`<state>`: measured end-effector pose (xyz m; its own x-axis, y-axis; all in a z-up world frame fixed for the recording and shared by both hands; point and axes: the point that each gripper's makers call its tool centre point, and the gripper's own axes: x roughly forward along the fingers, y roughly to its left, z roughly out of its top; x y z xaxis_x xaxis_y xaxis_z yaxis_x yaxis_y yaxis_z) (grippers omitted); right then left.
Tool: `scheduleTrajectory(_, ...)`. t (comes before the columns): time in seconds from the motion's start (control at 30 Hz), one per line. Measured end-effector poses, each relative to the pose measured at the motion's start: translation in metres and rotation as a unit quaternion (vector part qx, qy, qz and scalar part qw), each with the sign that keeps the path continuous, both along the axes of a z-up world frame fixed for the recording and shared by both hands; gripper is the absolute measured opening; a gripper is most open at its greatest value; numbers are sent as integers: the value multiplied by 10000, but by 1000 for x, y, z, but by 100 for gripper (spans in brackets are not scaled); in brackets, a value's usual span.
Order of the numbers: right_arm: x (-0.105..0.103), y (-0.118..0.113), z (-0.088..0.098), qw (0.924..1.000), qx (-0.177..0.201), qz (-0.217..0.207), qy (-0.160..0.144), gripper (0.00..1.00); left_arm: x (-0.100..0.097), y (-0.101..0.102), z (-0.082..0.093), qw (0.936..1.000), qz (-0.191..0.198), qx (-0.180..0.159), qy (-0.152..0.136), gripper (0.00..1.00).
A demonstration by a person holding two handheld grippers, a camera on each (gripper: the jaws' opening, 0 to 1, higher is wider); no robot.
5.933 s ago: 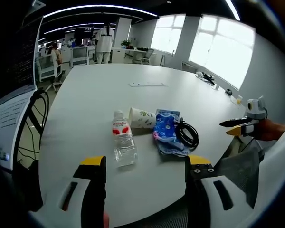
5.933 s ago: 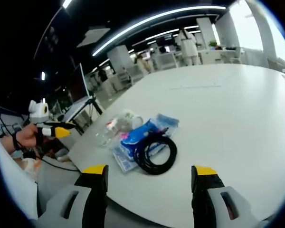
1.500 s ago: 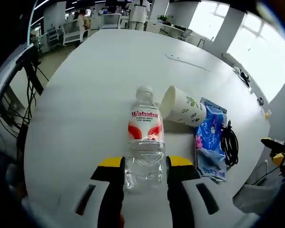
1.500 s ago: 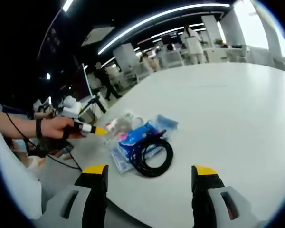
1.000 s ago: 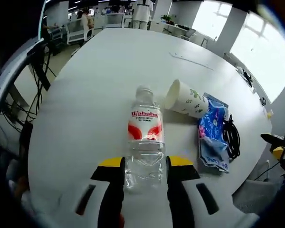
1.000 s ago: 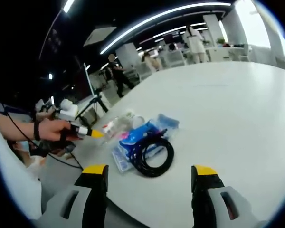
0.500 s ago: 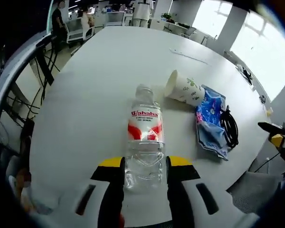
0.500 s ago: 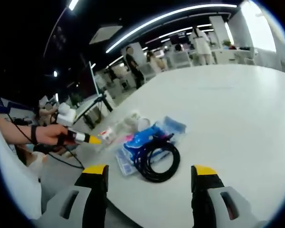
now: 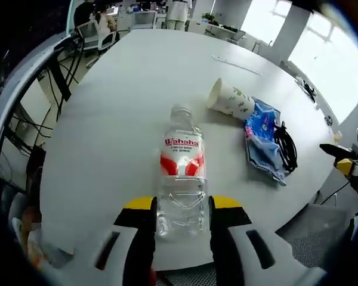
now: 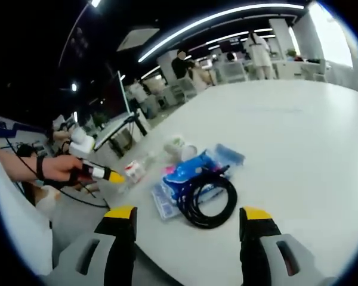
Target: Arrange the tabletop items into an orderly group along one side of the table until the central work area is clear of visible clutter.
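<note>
The left gripper (image 9: 174, 210) is closed on the lower body of the bottle (image 9: 181, 179), with one yellow-tipped jaw pressed against each side. The bottle appears lifted clear of the table (image 9: 125, 89), cap pointing away from the camera (contact with the surface cannot be confirmed).

Landmark: the blue pack (image 9: 261, 146). The cup (image 9: 229, 100) lies on its side against the pack's far end. The black cable (image 9: 284, 148) is coiled on top of the pack. The bottle is held apart from the pack, on the cup's side. The right gripper (image 10: 188, 229) stands wide open and empty, near the pack, with the cable coil (image 10: 210, 199) just ahead of its jaws.

Hazards:
- The bottle wall is thin, clear plastic. Excess squeeze may buckle it; a loose grip may let it slip or swing during transfer.
- The cup may roll if bumped.
- The cable rests loose and may slide off if the pack is moved first.
</note>
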<state>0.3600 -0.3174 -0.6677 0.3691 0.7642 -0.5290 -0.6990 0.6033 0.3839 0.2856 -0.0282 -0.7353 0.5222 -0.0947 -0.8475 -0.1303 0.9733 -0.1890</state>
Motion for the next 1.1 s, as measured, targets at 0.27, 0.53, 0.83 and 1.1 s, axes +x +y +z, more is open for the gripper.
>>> scheduleTrajectory(0.27, 3, 6, 1, 10000, 41, 51, -25, 71, 1, 0, -1, 9994, -244, 142, 202, 34)
scheduleTrajectory(0.53, -2, 2, -1, 10000, 35, 29, 42, 71, 14, 0, -1, 9991, -213, 75, 353, 38)
scheduleTrajectory(0.83, -1, -11, -3, 9999, -51, -49, 80, 71, 39, -3, -10, 9956, -641, 191, 661, 42)
scheduleTrajectory(1.1, 3, -14, -1, 9999, -48, -122, 86, 70, 62, 5, -13, 9949, -611, 231, 770, 42)
